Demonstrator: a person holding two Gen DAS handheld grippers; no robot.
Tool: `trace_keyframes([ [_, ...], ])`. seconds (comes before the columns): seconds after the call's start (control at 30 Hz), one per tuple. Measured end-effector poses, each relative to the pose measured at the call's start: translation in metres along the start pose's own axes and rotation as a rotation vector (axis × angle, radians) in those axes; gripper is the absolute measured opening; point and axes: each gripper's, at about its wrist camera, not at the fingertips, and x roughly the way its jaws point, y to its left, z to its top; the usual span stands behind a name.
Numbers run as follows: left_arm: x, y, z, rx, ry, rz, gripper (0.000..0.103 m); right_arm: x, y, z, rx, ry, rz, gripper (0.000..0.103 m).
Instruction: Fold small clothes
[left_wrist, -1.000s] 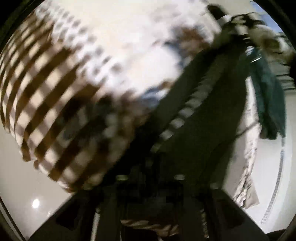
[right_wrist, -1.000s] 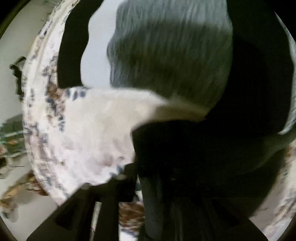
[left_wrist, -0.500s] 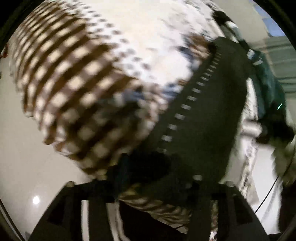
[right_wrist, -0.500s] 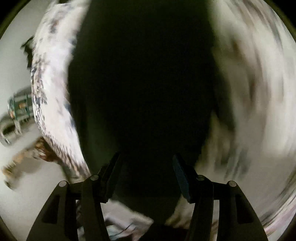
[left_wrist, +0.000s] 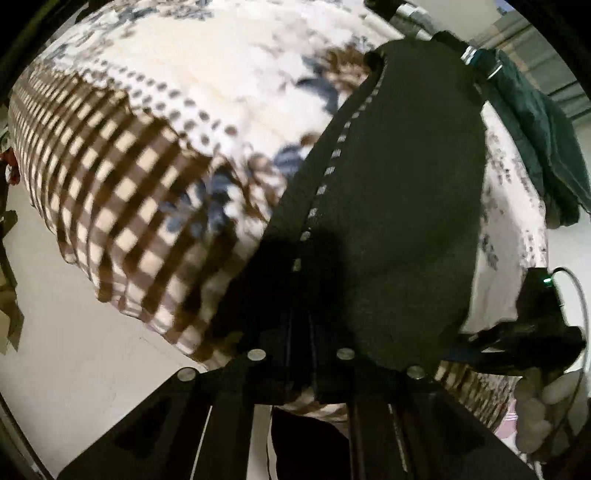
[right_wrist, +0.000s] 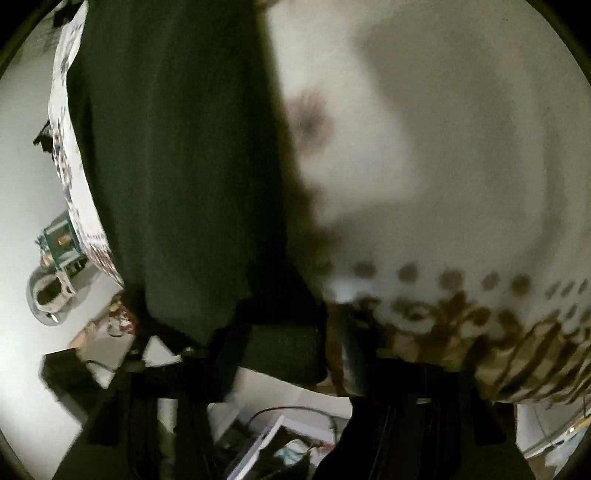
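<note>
- The dark garment (left_wrist: 399, 206) lies spread on the patterned cloth (left_wrist: 207, 85) that covers the bench, its near hem at the bench's front edge.
- A dashed white stitch line (left_wrist: 325, 173) runs up the garment's left part, from the hem towards its far end.
- The left gripper (left_wrist: 301, 363) sits at the near hem; its jaws look clenched on the fabric, which bunches dark between them.
- The right gripper (right_wrist: 284, 365) is at the same hem, further along; dark cloth fills the space between its jaws, so I judge it is grasping the garment as well, though blur makes this less sure.
- In the left view the right gripper's body shows at the garment's right, with a gloved hand (left_wrist: 543, 406) below it.
- A green garment (left_wrist: 535, 140) hangs beyond the dark garment's far right corner, off the bench.
- Progress, as a judgement: early. The dark garment seems laid out flat and no fold shows in it; the folding itself is left, and the green garment waits.
- Against half a second ago: the right jaws stood apart with nothing between them, and now fabric sits in them. The left view has steadied and the garment looks flatter.
</note>
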Motion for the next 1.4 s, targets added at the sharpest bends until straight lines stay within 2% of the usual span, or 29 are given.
trace_keyframes([
  [0.03,-0.004,0.004,0.000,0.003,-0.007,0.006,0.006,0.006,0.002,-0.006,-0.009,-0.002,-0.003,0.011],
  [0.2,-0.013,0.018,0.010,0.034,-0.040,0.030,0.006,0.014,0.025,-0.027,-0.094,-0.025,-0.065,0.007],
  [0.3,0.013,0.030,0.010,0.030,0.004,0.047,0.006,0.029,0.028,-0.032,-0.097,-0.002,-0.115,0.007],
  [0.4,0.036,0.031,0.013,0.032,0.066,0.045,0.007,0.034,0.025,-0.034,-0.091,0.020,-0.109,0.008],
  [0.43,0.037,0.029,0.016,0.016,0.082,0.018,0.010,0.033,0.024,-0.035,-0.088,0.026,-0.101,0.009],
  [0.5,0.030,0.026,0.021,-0.019,0.084,-0.011,0.014,0.027,0.020,-0.031,-0.067,0.054,-0.054,0.017],
  [0.53,0.023,0.024,0.026,-0.034,0.083,-0.014,0.026,0.020,0.016,-0.030,-0.047,0.062,-0.016,0.035],
  [0.57,0.013,0.020,0.032,-0.043,0.071,-0.014,0.033,0.009,0.012,-0.025,-0.028,0.056,0.011,0.055],
  [0.6,0.007,0.019,0.036,-0.047,0.058,-0.022,0.045,0.000,0.009,-0.025,-0.016,0.038,0.031,0.060],
  [0.7,-0.014,0.006,0.067,-0.045,-0.020,-0.067,0.057,-0.033,0.006,-0.016,0.002,-0.029,0.079,0.061],
  [0.8,-0.012,-0.022,0.126,0.022,-0.070,-0.115,0.059,-0.071,0.009,0.007,0.013,-0.112,0.124,0.061],
  [0.87,0.002,-0.033,0.163,0.058,-0.080,-0.137,0.059,-0.099,0.012,0.032,0.009,-0.163,0.139,0.061],
  [0.93,0.027,-0.054,0.215,0.109,-0.093,-0.172,0.059,-0.130,0.016,0.072,0.011,-0.228,0.153,0.061],
  [1.0,0.054,-0.072,0.267,0.159,-0.102,-0.204,0.059,-0.157,0.020,0.116,0.012,-0.311,0.173,0.065],
  [1.03,0.061,-0.078,0.284,0.174,-0.099,-0.215,0.059,-0.166,0.023,0.136,0.010,-0.352,0.183,0.069],
  [1.13,0.098,-0.102,0.346,0.228,-0.086,-0.267,0.059,-0.186,0.028,0.210,0.045,-0.433,0.214,0.069],
  [1.2,0.125,-0.118,0.381,0.274,-0.063,-0.277,0.059,-0.195,0.028,0.254,0.081,-0.476,0.274,0.069],
  [1.3,0.161,-0.133,0.411,0.307,-0.007,-0.284,0.059,-0.205,0.030,0.314,0.119,-0.522,0.370,0.069],
  [1.37,0.173,-0.140,0.419,0.333,0.012,-0.281,0.059,-0.204,0.038,0.343,0.122,-0.498,0.385,0.071],
  [1.4,0.173,-0.142,0.420,0.342,0.009,-0.280,0.059,-0.200,0.047,0.353,0.118,-0.490,0.363,0.066],
])
